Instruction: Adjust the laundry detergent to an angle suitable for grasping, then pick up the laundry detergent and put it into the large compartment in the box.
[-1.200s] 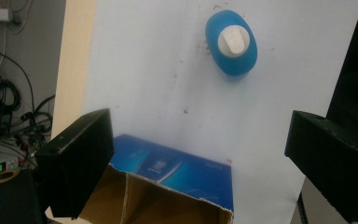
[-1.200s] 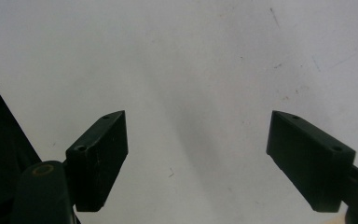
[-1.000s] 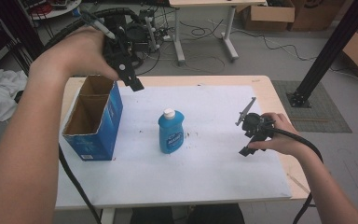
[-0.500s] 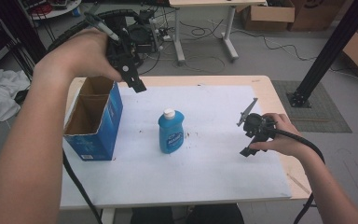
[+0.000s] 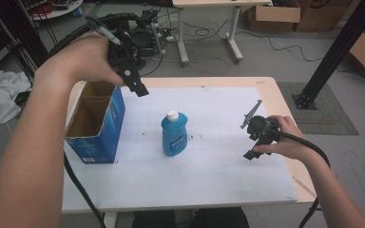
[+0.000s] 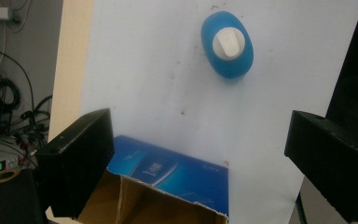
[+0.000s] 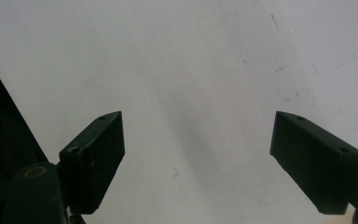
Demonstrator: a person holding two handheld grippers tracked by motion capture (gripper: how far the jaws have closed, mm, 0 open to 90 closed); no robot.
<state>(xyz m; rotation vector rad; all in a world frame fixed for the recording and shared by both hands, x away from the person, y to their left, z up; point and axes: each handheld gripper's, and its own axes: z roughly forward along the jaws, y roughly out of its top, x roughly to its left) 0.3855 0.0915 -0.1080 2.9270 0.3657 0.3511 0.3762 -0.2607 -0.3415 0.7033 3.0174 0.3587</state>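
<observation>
— What's in the blue cardboard box (image 5: pixel 96 124)?
— Its top flaps are open; the inside looks bare brown, though shadow hides the bottom.
— And the bottle?
— The blue soap bottle (image 5: pixel 174 134) stands upright, white cap on, mid-sheet, well apart from the box.
— The grippers?
— The left gripper (image 6: pixel 205 163) hangs over the box's far edge, jaws wide, empty. The right gripper (image 7: pixel 216 158) rests low over the white sheet (image 5: pixel 218 171), jaws also spread, holding nothing.

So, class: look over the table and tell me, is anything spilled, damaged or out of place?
Mostly tidy. The blue bottle stands upright and capped. The white table cover carries small dark specks near the bottle, and the open blue box has a ragged, torn top edge, seen in the left gripper view. Nothing is spilled.
</observation>
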